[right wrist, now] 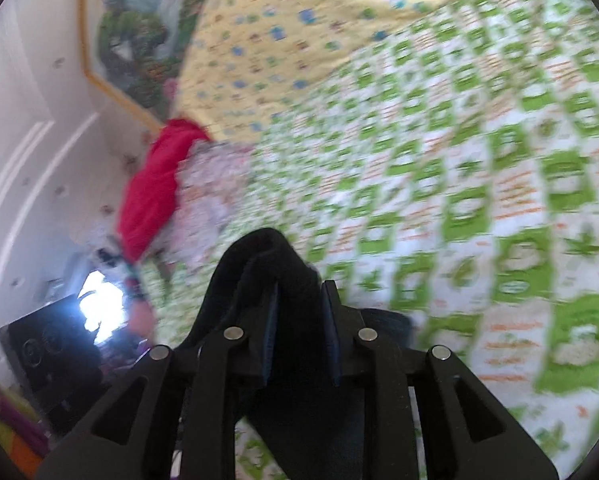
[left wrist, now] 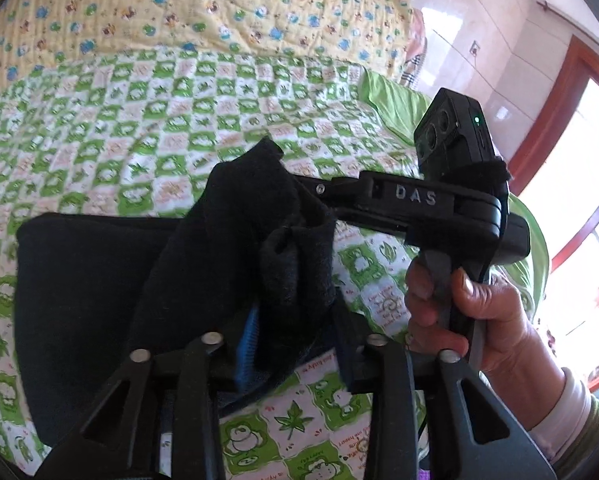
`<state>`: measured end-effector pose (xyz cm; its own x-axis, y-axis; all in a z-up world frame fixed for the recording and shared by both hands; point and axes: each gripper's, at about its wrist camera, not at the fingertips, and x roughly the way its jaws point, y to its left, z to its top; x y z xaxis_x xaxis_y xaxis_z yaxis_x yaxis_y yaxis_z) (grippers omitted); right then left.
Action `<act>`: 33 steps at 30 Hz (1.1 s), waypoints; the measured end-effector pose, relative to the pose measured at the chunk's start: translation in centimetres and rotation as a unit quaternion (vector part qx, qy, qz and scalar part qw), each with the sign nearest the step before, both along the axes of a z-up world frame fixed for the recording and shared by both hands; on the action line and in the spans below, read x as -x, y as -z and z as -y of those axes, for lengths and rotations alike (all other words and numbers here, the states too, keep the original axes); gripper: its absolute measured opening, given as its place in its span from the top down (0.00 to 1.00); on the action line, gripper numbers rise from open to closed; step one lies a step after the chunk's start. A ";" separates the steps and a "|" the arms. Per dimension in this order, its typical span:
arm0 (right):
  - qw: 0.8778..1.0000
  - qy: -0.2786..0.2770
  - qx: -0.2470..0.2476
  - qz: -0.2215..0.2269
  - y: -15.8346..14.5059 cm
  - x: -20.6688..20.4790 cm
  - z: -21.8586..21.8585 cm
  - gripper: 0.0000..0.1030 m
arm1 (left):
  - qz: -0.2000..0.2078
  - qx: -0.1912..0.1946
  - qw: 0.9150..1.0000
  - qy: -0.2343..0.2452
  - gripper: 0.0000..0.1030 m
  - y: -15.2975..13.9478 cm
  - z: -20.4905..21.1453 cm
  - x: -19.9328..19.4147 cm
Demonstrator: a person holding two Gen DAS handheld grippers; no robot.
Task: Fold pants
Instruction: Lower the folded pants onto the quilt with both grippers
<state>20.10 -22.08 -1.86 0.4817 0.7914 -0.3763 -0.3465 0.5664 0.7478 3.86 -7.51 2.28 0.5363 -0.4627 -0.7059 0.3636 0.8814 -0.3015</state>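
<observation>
pants [left wrist: 99, 300] are black, soft and kinda fleecy, lying on the green checked quilt [left wrist: 179, 120] of the bed, with the flat folded part stretching off to the left in the left wrist view and one end bunched up between both claws. left gripper [left wrist: 295, 344] has its jaws part way open, cloth sitting between the blue pads but it looks loose, not really pinched. right gripper [right wrist: 299, 312] comes in from the right side, held in a hand [left wrist: 471, 320], and it's closed on a thick fold of the same end. so the long axis runs away to the left, and i'd guess the raised end gets laid over that way next.
</observation>
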 end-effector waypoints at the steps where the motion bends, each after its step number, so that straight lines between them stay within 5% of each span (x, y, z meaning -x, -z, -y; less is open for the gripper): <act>1: 1.000 0.008 -0.001 -0.006 0.2 0.1 0.5 0.76 | -0.006 0.007 1.000 0.004 0.61 0.2 0.0 0.0; 10: 0.997 0.065 -0.002 -0.028 1.0 2.1 3.1 0.74 | -0.018 0.026 0.999 0.009 0.60 0.7 -0.4 0.8; 15: 0.995 0.096 0.011 -0.014 -0.1 3.6 3.5 0.45 | -0.012 0.034 0.999 0.004 0.53 -0.1 -1.2 1.5; 33: 0.985 0.129 0.111 0.023 -3.7 7.3 -1.0 0.26 | 0.005 0.030 0.995 -0.098 0.41 -1.5 -8.2 2.5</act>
